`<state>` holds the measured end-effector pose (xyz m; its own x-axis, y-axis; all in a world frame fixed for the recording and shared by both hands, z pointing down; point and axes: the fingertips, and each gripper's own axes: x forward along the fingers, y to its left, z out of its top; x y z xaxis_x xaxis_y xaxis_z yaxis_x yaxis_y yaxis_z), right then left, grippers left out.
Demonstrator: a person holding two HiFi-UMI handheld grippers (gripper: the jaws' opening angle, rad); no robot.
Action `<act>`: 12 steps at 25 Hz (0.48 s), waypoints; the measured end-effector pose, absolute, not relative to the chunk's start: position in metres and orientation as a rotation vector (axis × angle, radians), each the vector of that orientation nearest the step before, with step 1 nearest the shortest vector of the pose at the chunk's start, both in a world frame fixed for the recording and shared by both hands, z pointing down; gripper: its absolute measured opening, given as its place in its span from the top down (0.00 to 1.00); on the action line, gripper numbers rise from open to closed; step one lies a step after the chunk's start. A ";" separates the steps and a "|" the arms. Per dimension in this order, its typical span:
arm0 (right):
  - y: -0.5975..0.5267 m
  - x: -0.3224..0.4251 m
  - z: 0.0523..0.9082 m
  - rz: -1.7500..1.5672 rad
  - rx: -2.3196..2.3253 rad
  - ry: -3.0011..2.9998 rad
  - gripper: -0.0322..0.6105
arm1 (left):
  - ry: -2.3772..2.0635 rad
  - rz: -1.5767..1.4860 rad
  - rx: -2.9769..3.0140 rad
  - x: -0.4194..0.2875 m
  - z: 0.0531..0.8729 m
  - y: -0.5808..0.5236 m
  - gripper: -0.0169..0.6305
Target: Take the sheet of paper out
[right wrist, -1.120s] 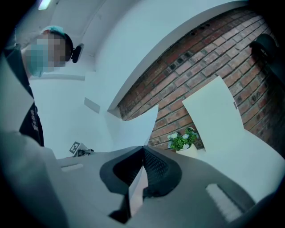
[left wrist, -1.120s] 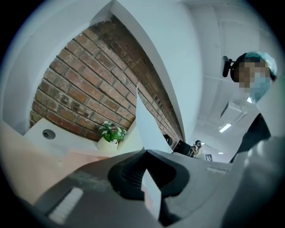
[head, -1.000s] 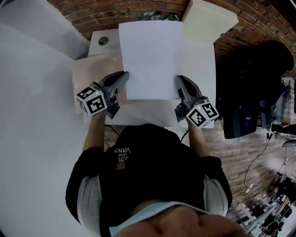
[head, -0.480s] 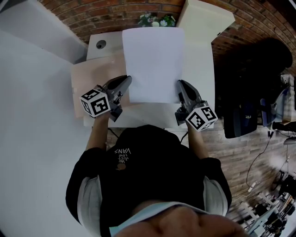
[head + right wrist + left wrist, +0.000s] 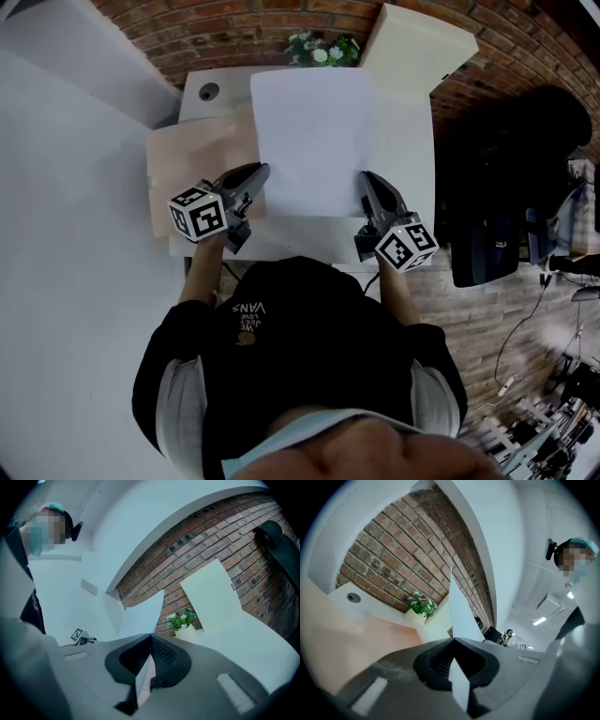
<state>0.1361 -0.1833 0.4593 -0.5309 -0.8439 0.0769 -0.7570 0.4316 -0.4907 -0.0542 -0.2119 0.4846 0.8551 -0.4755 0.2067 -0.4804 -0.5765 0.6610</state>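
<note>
A white sheet of paper [image 5: 312,141] hangs spread over the white table [image 5: 405,150], held at its near corners. My left gripper [image 5: 263,172] is shut on the sheet's near left corner, and my right gripper [image 5: 364,177] is shut on the near right corner. In the left gripper view the sheet [image 5: 459,616] runs edge-on out of the closed jaws of that gripper [image 5: 453,640]. The right gripper view shows the sheet [image 5: 143,613] rising from the pinched jaws of my right gripper [image 5: 151,635].
A tan board [image 5: 192,155] lies on the table's left part. A small potted plant [image 5: 322,49] stands at the far edge by the brick wall [image 5: 234,26]. A white panel [image 5: 417,45] leans at the far right. A black chair [image 5: 511,178] stands right of the table.
The sheet and both grippers have sunk a little and come nearer to me. More of the plant behind the sheet's far edge now shows.
</note>
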 end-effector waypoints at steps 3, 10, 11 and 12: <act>-0.182 0.136 0.464 -0.722 -1.428 2.504 0.95 | -0.687 0.012 2.265 -0.055 0.487 -0.210 0.97; -0.181 0.135 0.471 -0.732 -1.453 2.511 0.95 | -0.683 0.021 2.252 -0.055 0.493 -0.210 0.97; -0.180 0.135 0.471 -0.732 -1.456 2.511 0.95 | -0.682 0.021 2.251 -0.055 0.493 -0.209 0.97; -0.180 0.135 0.471 -0.732 -1.458 2.511 0.95 | -0.682 0.021 2.249 -0.055 0.493 -0.209 0.97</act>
<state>0.1352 -0.1802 0.4710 -0.5175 -0.8480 0.1142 -0.7765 0.4093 -0.4791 -0.0547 -0.2088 0.4930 0.8565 -0.4665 0.2211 -0.4794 -0.5597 0.6760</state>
